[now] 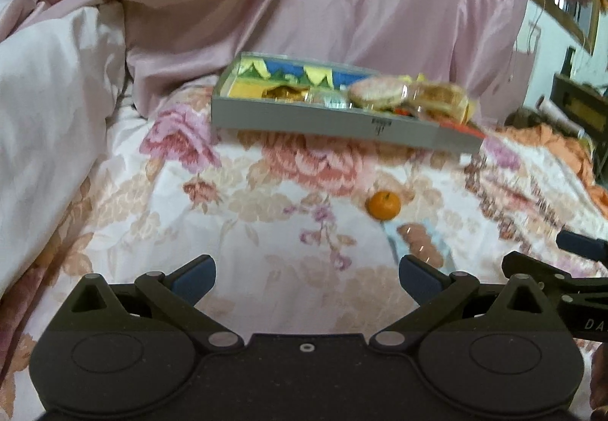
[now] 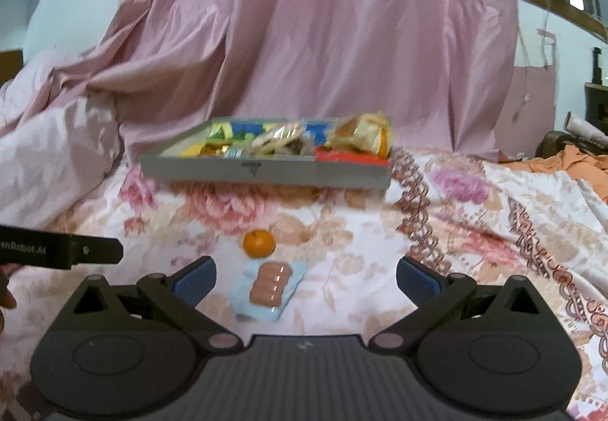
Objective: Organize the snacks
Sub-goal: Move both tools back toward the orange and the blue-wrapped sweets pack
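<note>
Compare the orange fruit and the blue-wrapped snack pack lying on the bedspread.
The orange is round, bare and plain orange; the snack pack is flat, sealed in pale blue wrapping with pinkish-brown pieces showing through. The orange lies nearer the grey tray; the snack pack lies nearer the right gripper. Both rest on the floral bedspread, outside the tray, ungrasped.

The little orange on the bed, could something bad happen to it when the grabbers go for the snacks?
Maybe. The mandarin orange is round and sits on a soft floral bedspread, so a nudge could roll it away. The wrapped sausage pack lies right beside it, so the open right gripper might bump the fruit while grabbing the pack.
</note>
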Demonstrator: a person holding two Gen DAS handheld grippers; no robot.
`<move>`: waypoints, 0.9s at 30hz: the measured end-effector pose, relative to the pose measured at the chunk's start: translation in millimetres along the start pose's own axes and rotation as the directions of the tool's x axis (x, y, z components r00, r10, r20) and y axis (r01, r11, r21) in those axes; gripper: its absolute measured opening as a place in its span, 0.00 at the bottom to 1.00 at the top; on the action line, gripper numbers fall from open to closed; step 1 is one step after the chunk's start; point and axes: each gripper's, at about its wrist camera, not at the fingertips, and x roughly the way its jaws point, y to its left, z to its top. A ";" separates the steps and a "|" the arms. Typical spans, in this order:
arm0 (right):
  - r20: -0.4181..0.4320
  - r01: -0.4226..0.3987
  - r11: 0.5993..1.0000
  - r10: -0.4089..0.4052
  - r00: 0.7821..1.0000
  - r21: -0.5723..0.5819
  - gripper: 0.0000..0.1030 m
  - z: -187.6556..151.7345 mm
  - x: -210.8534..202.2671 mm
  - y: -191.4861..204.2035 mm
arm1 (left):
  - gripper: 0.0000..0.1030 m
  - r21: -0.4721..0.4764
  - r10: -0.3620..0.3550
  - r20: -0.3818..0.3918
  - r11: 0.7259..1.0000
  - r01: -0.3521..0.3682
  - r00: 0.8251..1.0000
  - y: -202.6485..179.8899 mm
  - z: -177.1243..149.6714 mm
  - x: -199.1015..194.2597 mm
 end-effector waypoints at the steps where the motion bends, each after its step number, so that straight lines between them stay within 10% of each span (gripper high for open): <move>1: -0.011 -0.004 1.000 0.004 1.000 -0.005 1.00 -1.9 2.3 1.1 | 0.99 0.006 0.007 -0.010 1.000 -0.007 1.000 0.1 -1.4 2.0; 27: -0.180 -0.050 0.998 0.045 0.983 -0.024 1.00 -20.8 67.5 14.1 | 0.99 -0.063 0.044 -0.087 0.997 -0.049 0.995 18.3 -10.2 36.6</move>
